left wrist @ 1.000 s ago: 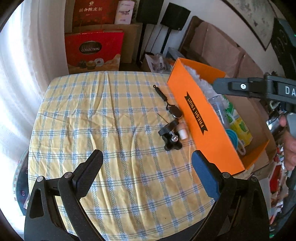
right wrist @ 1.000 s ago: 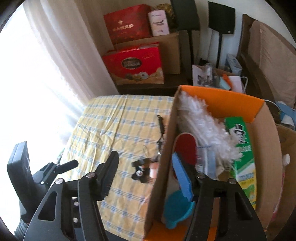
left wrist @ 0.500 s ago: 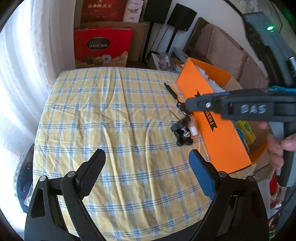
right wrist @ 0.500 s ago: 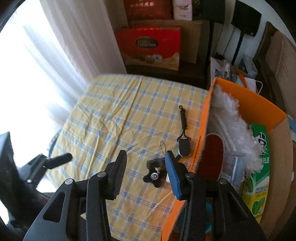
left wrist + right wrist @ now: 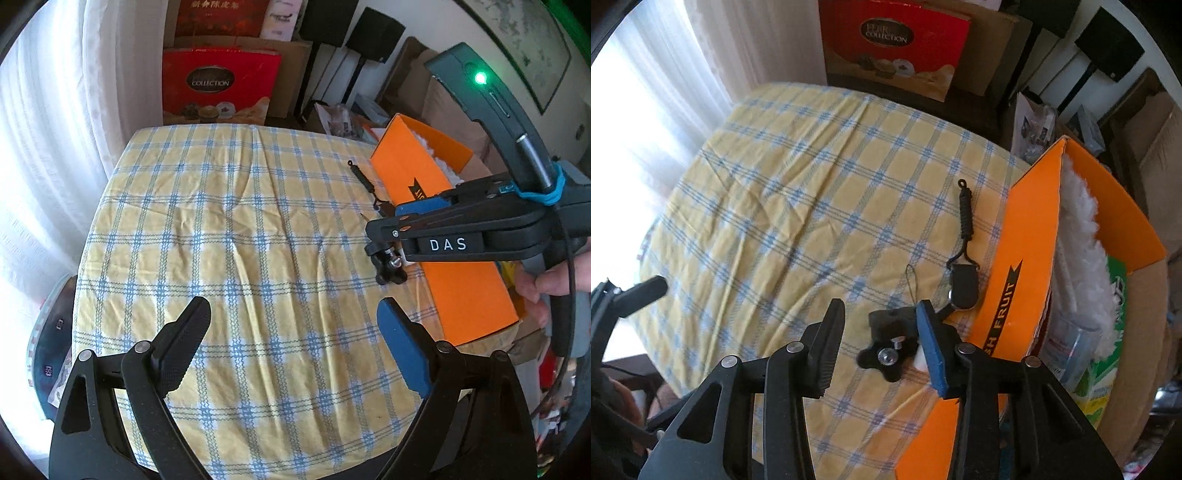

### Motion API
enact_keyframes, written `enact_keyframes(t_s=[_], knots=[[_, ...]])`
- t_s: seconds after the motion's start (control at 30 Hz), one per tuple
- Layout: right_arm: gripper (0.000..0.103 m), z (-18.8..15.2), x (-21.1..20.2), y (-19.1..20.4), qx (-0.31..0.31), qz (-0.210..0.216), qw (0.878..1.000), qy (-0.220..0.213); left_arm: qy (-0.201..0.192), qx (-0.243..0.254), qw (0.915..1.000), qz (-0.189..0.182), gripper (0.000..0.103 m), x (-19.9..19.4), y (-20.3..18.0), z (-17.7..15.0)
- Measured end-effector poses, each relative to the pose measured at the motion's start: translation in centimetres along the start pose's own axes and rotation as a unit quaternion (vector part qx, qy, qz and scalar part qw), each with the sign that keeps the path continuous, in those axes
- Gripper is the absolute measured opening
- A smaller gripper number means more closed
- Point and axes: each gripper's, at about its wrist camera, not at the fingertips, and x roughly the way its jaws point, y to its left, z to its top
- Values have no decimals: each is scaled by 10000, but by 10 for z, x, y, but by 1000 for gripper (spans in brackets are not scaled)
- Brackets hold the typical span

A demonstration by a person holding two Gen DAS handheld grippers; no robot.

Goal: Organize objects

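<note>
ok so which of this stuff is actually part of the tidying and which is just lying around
Part of the job:
- black knob clamp, between the open right hand-held gripper jaws, which have just been closing
- black lanyard clip
- orange box

Just lying about:
- red gift box
- curtain
- checked tablecloth

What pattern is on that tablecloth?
The tablecloth is pale yellow with a blue plaid check, clearest in the left wrist view.

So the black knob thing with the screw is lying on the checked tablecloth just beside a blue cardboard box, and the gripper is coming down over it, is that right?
Almost. The box is orange, not blue; the right wrist view shows its orange wall with FRESH FRUIT lettering. The rest holds: the black knob lies on the checked tablecloth beside it, with the right gripper over it, jaws closing in but not yet touching.
</note>
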Motion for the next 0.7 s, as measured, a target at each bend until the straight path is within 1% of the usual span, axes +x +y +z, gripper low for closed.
enact_keyframes(t_s=[0.07, 0.23, 0.33, 0.5, 0.7], knots=[[40, 3, 2, 2, -43, -71, 9999, 64, 2, -1, 10000, -19, 90, 0, 0, -1], [40, 5, 8, 11, -324, -446, 9982, 236, -31, -17, 10000, -42, 90, -2, 2, -2], [40, 5, 14, 14, -427, -578, 9966, 413, -44, -56, 10000, -56, 90, -3, 4, -2], [40, 7, 26, 16, -638, -913, 9913, 703, -69, -81, 9999, -100, 90, -5, 6, -2], [40, 9, 38, 20, -893, -1066, 9850, 1025, -97, -102, 9998, -136, 90, -8, 8, -3]])
